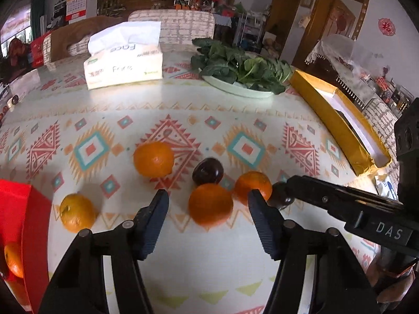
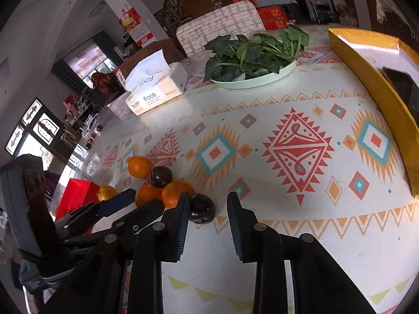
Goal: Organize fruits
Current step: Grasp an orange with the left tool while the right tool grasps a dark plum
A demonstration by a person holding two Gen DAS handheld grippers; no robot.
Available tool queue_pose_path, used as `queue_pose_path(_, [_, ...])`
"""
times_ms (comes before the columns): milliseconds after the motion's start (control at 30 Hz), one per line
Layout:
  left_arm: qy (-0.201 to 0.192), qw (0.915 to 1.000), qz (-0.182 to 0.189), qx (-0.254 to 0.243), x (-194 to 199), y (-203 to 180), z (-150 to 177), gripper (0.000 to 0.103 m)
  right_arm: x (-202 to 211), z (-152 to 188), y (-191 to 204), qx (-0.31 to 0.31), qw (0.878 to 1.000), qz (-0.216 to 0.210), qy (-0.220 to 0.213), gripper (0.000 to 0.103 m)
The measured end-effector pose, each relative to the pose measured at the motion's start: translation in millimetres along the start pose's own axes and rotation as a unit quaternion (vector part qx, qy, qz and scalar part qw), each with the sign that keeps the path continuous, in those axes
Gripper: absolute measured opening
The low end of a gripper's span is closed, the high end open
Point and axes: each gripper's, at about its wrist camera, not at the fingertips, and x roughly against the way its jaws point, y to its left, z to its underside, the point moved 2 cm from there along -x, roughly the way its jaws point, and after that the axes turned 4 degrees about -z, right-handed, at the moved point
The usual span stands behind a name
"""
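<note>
Several oranges lie on the patterned tablecloth: one [image 1: 153,159] at the back, one [image 1: 210,204] between my left fingers, one [image 1: 252,187] to its right and one [image 1: 76,212] at the left. A dark plum [image 1: 207,171] sits among them. My left gripper [image 1: 208,200] is open around the near orange. A second dark plum [image 2: 202,208] lies just left of my open, empty right gripper [image 2: 208,201]. A red box [image 1: 25,235] at the left holds an orange [image 1: 14,260]. The right gripper shows at the right of the left wrist view [image 1: 340,198].
A tissue box [image 1: 124,60] and a plate of leafy greens [image 1: 243,68] stand at the back of the table. A long yellow box [image 1: 337,120] lies along the right edge, with a dark phone-like object [image 2: 400,86] inside.
</note>
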Motion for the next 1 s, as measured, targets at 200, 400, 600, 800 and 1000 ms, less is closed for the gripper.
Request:
queue_pose_path(200, [-0.008, 0.9998, 0.015, -0.013, 1.0, -2.0, 1.2, 0.033, -2.0, -0.2, -5.5, -0.021, 1.0, -0.019, 0.008, 0.032])
queue_pose_path(400, [-0.012, 0.9992, 0.027, -0.025, 2.6, -0.9, 5.6, 0.034, -9.0, 2.4, 5.2, 0.004, 1.0, -0.014, 0.02, 0.041])
queue_pose_path(600, [0.005, 0.9991, 0.041, -0.008, -3.5, 8.9, 5.6, 0.042, -18.2, 7.0, 17.9, 0.051, 0.998, 0.012, 0.024, 0.042])
queue_pose_path(800, [0.005, 0.9991, 0.042, -0.004, -5.7, 11.9, 6.1, 0.047, -20.6, 8.6, 20.7, 0.07, 0.997, 0.022, 0.021, 0.042])
queue_pose_path(1000, [0.005, 0.9978, 0.06, 0.029, -5.2, 24.9, 3.4, 0.049, -20.5, 11.3, 28.7, 0.108, 0.992, 0.055, 0.043, 0.039])
